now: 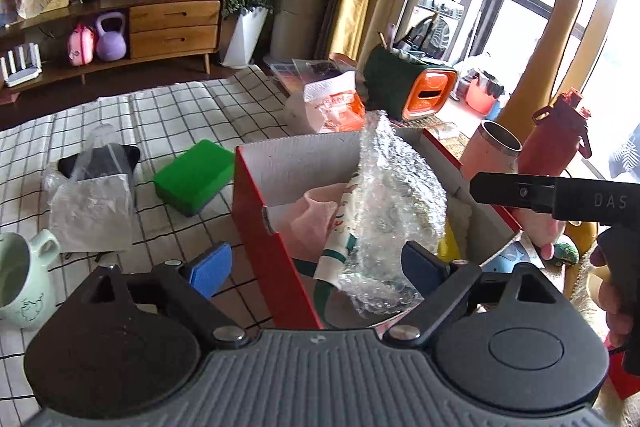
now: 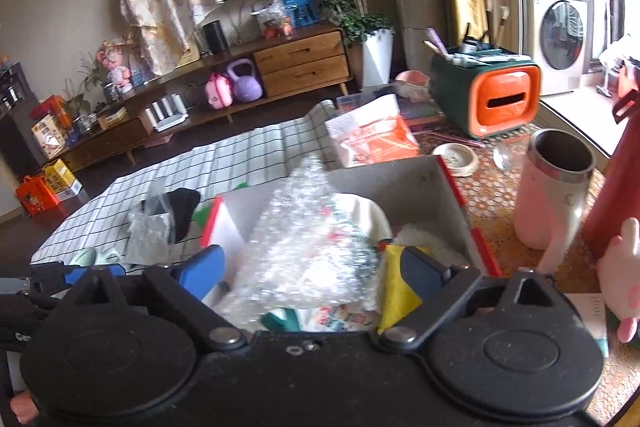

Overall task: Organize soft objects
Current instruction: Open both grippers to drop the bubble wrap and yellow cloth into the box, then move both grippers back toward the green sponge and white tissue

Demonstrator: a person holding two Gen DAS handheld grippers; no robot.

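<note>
A red box with grey inside (image 1: 256,195) stands on the checked cloth; it also shows in the right wrist view (image 2: 400,183). In it lie a pink cloth (image 1: 312,215), a printed white cloth (image 1: 340,239), a yellow item (image 2: 400,291) and a sheet of bubble wrap (image 1: 396,195), which stands up over the box (image 2: 304,247). My left gripper (image 1: 316,265) is open, its jaws either side of the box's near corner, the bubble wrap between them. My right gripper (image 2: 314,271) is open above the box, bubble wrap between its fingers without touching them.
A green sponge (image 1: 196,175) and a plastic bag with a dark item (image 1: 92,187) lie on the cloth to the left. A pale green mug (image 1: 20,279) stands near left. A pink tumbler (image 2: 552,187), red bottle (image 1: 556,143) and orange-green box (image 2: 492,95) stand right.
</note>
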